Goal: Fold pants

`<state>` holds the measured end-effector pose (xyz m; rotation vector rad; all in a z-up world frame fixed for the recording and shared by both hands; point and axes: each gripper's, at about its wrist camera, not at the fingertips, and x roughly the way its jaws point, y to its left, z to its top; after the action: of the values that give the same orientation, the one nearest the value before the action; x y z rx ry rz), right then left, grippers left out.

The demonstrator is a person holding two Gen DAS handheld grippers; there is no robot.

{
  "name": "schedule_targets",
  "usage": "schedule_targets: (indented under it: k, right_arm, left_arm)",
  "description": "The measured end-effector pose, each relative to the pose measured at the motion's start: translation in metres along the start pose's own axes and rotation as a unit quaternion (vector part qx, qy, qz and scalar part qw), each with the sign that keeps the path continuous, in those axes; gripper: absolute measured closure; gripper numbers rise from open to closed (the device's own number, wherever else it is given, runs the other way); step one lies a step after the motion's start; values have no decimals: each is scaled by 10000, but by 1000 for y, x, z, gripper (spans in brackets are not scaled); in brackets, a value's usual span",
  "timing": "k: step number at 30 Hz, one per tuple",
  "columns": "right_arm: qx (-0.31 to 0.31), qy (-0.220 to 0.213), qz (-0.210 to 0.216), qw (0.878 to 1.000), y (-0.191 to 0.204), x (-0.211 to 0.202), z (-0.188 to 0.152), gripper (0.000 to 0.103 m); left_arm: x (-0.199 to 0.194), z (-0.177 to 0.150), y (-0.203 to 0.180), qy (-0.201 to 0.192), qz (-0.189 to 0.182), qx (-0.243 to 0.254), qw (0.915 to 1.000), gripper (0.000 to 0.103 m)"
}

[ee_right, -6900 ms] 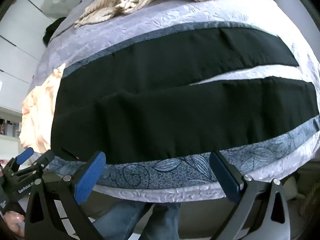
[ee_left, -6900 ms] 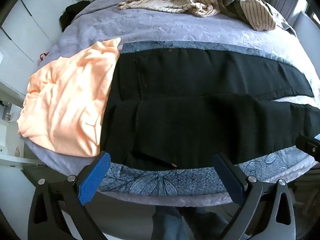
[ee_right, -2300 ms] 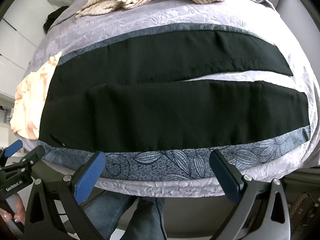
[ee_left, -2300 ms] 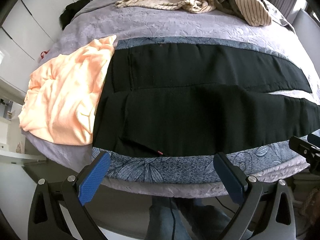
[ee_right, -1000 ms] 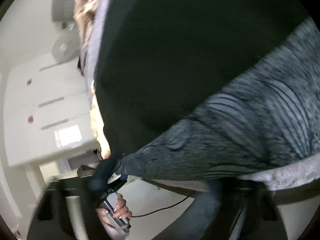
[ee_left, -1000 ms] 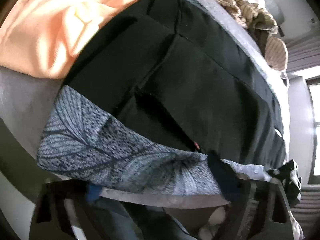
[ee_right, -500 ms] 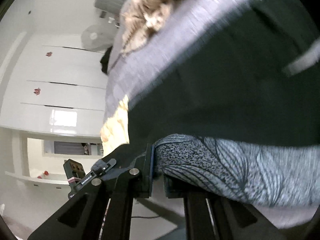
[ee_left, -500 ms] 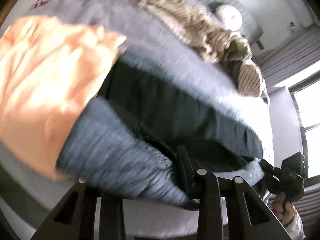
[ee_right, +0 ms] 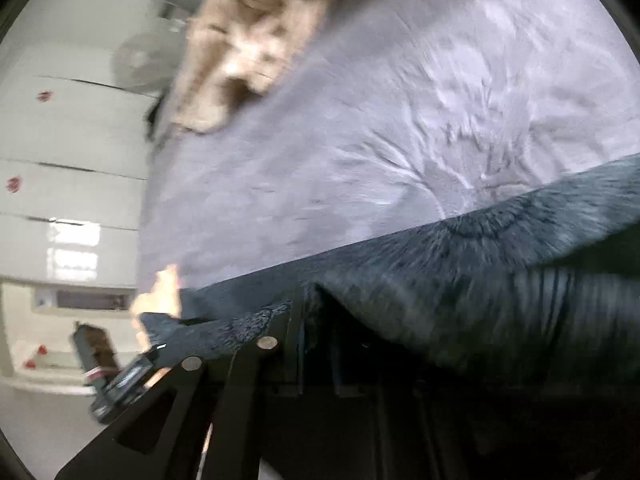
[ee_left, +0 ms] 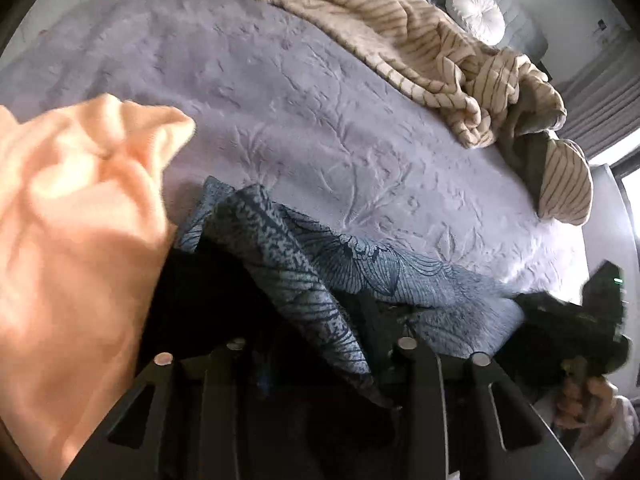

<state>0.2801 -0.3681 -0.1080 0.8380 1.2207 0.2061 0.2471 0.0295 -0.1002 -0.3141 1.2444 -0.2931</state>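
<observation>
The black pants point(ee_left: 192, 292) lie on a blue leaf-patterned cloth point(ee_left: 400, 276) on the bed, and only a dark patch of them shows under the cloth's lifted fold. In the left wrist view my left gripper point(ee_left: 320, 344) pinches a bunched ridge of that cloth, with black fabric beside it. Its jaws are easing open with the cloth still between them. In the right wrist view, which is blurred, my right gripper point(ee_right: 316, 308) holds the cloth point(ee_right: 480, 248) edge the same way, also starting to open. The cloth hides the pads of both.
The lilac embossed bedcover point(ee_left: 300, 100) spreads beyond the fold. A peach garment point(ee_left: 72, 240) lies at the left, a striped beige garment point(ee_left: 420, 48) and a round white cushion point(ee_left: 476, 16) at the far side. White cupboards point(ee_right: 72, 160) stand past the bed. A hand point(ee_left: 580, 404) holds the right gripper.
Both grippers closed on the near edge of the blue cloth and carried it up and across the bed. The cloth now folds over the pants and covers most of them.
</observation>
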Motion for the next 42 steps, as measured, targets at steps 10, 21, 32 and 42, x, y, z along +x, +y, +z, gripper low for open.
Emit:
schedule_targets:
  k: [10,21,32,42]
  right_arm:
    - [-644,-172,214,9975,64,-32,-29,38]
    - [-1010,-64,-821,9915,89,57,-11,60]
    - [397,-1140,-468,9916,-14,-157,-94,37]
    - [2354,-1265,-453,9626,-200,-273,-227,33]
  left_arm:
    - [-78,0,-1,-433,276,235,9984,19]
    - [1,0,-13,-56,1372,636,9885,19]
    - [-33,-67,-144,829,-542,2184,9708,19]
    - [46,-159,-357,1845,-1509,2644,9345,19]
